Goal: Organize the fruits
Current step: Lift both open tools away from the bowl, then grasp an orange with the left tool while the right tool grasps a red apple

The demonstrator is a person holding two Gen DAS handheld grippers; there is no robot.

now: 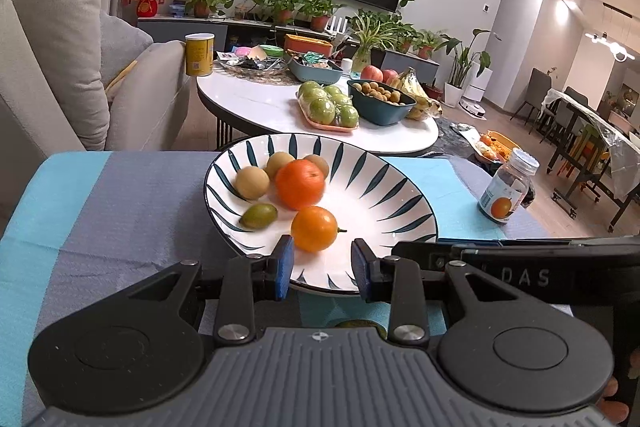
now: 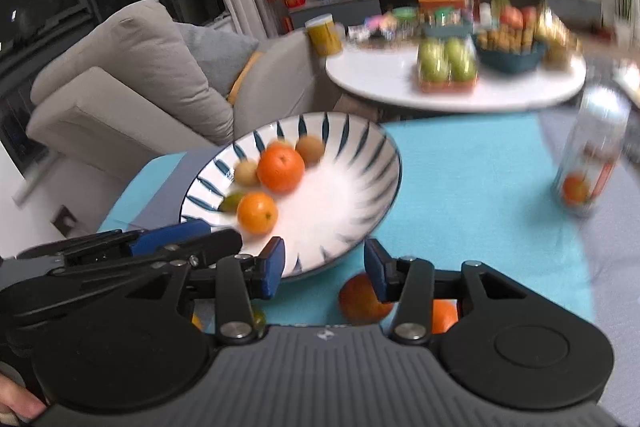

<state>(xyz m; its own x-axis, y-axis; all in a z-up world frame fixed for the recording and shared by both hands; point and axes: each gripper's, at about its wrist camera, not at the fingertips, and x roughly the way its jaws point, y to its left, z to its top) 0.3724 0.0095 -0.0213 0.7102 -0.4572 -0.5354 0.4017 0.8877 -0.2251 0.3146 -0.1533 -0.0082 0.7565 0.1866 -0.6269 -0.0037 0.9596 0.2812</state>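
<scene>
Your plate (image 1: 400, 187) holds six fruits, both tools (image 1: 322, 259) (image 2: 324, 263) released and empty; oranges (image 2: 360, 301) remain on worktop.

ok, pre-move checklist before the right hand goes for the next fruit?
1. Right gripper empty, jaws open: ok.
2. Left gripper empty, jaws apart at the plate rim: ok.
3. Free room on plate, its right half bare: ok.
4. Loose orange on the cloth below right jaws, reachable: ok, though partly hidden.
5. Bottle clear of the path: ok, stands far right.
6. Count of fruit left off the plate: cannot tell, gripper bodies hide them.
</scene>
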